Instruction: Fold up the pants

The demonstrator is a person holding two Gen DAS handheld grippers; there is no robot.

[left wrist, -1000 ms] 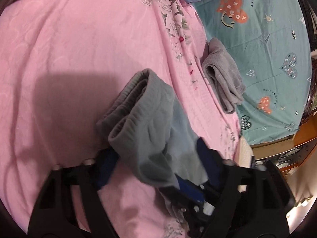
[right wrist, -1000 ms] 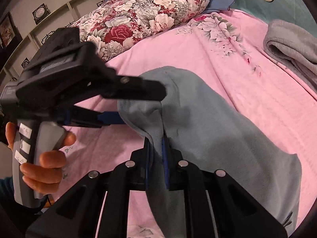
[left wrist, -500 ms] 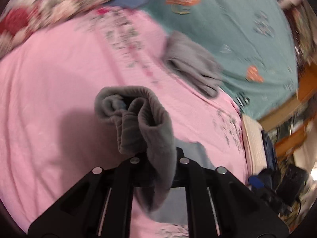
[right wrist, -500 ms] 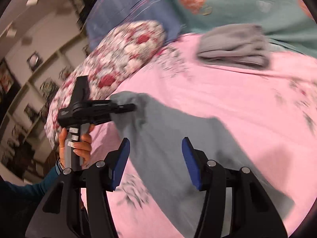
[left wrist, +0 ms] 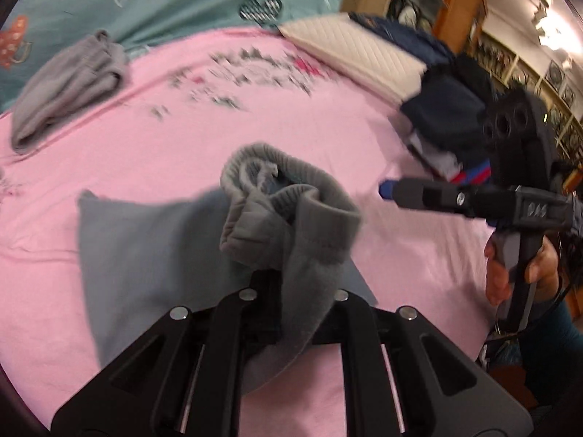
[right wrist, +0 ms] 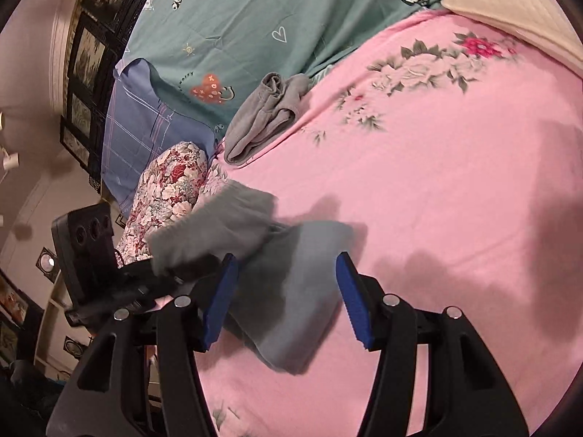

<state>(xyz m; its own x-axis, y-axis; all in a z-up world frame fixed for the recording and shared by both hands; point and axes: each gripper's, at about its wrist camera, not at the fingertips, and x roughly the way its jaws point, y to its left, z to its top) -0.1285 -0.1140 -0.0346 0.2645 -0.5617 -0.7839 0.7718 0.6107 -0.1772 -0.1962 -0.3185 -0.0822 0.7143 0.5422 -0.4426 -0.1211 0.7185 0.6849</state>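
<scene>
The left claw (left wrist: 291,291) is clamped tight on the bunched waistband of the grey pants (left wrist: 288,218), lifting it off the pink sheet (left wrist: 182,138); the rest of the pants lies flat at 9 o'clock. The right claw (right wrist: 288,291) – jaws just opened wider – stands parted over the pants, pads clear of the cloth; a second grey garment (right wrist: 266,116) lies at 12 o'clock, on the sheet's edge.

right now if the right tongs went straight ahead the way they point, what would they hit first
Most likely the grey pants: the right tongs stand open, clamping nothing, with the pants' flat part lying between and just beyond the pads. Past that is only the pink sheet. Depth is hard to judge in the fisheye view.
</scene>
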